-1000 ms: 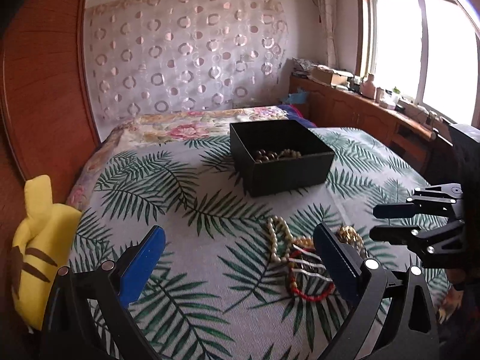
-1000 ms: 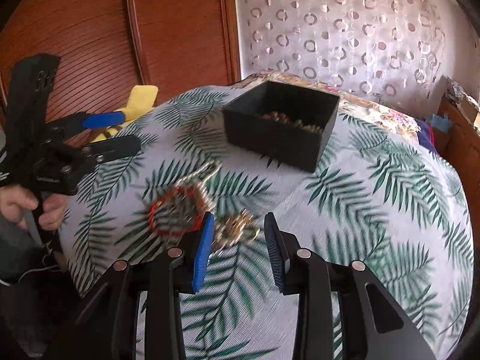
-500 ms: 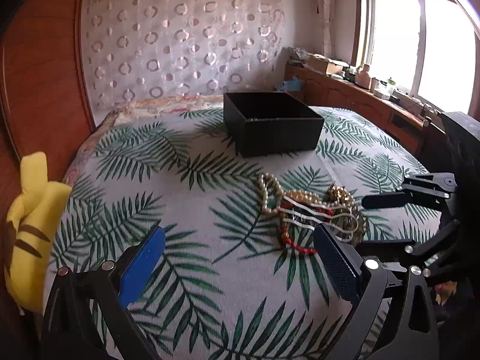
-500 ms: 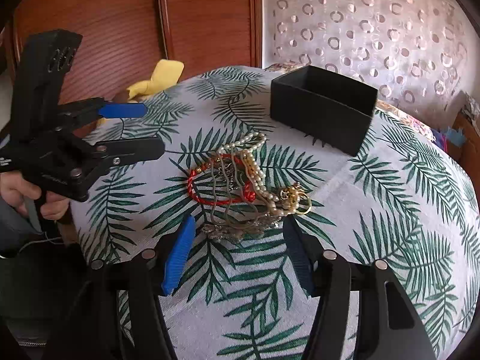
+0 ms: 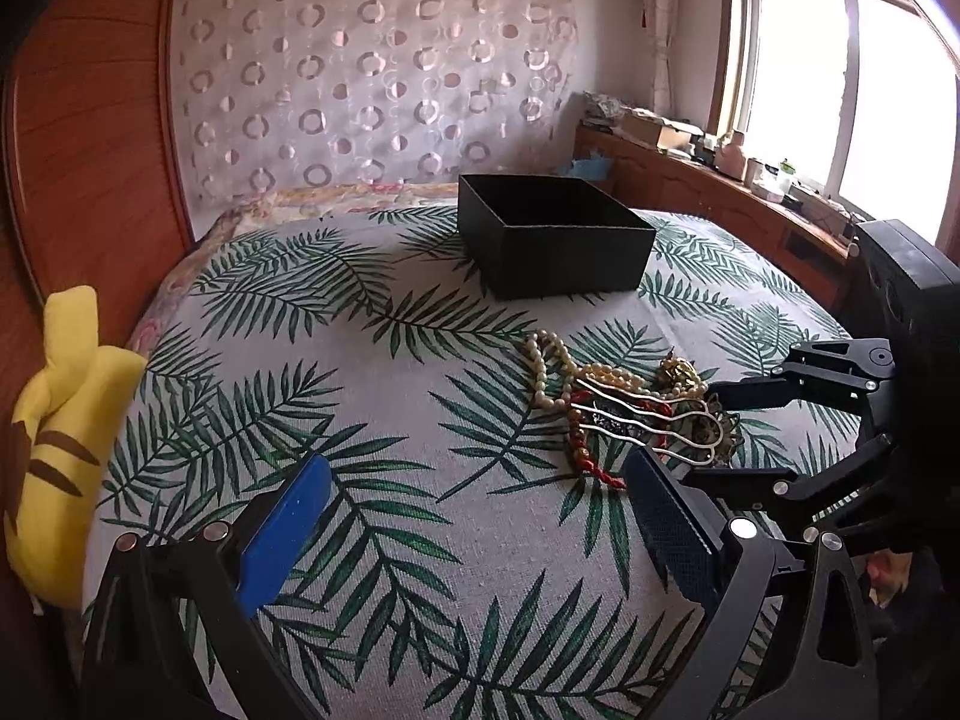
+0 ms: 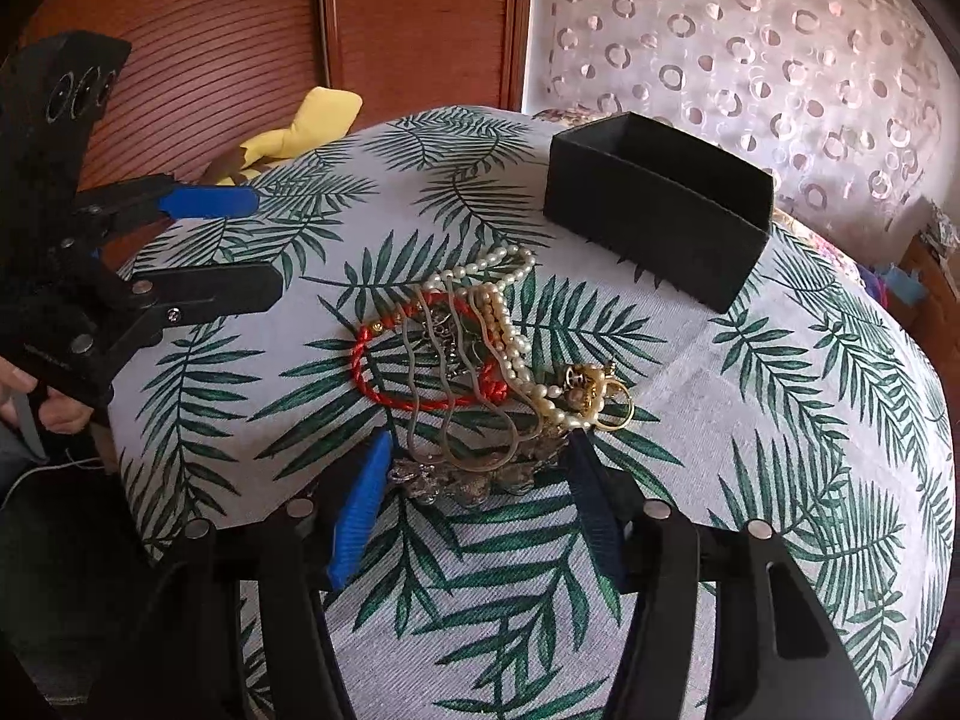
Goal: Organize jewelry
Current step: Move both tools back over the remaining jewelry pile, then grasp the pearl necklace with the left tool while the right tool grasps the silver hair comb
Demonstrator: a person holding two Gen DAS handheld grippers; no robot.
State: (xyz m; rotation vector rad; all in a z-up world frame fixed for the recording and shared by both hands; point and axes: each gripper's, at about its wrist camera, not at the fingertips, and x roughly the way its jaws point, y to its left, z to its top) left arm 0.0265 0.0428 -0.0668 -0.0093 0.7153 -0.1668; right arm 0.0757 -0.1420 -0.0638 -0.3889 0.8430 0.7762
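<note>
A tangled heap of jewelry (image 6: 480, 372) lies on the palm-leaf printed bedspread (image 6: 750, 420), well short of the open black cardboard box (image 6: 654, 216) that stands farther back on the bed. In the heap a twisted red cord bracelet (image 6: 384, 384) circles under a wavy silver-coloured metal piece (image 6: 456, 420), a strand of cream pearl beads (image 6: 510, 330) runs across it, a small gold-coloured ring and charm cluster (image 6: 594, 390) sits at its far side, and a dull ornate metal piece (image 6: 474, 480) lies at the near edge.

The right gripper (image 6: 480, 498) hangs just over that near edge with its jaws spread; they have just been opening, and the ornate piece lies in the gap between the blue pad and the dark pad, with neither pad pressing on it. The left gripper (image 5: 474, 516) hovers beside the heap, spread wide over bare cloth and holding nothing.

The step in hand looks like the approach to a pick from the pile. The box's inside is hidden from both views here, so how much has already gone in cannot be told. The next move calls for lowering the right pads around one piece and closing on it alone; since the strands overlap, a lift may well drag neighbours along, and the left gripper is near enough to hold the rest down. A yellow plush toy (image 5: 60, 432) lies at the bed's edge, out of the way.
</note>
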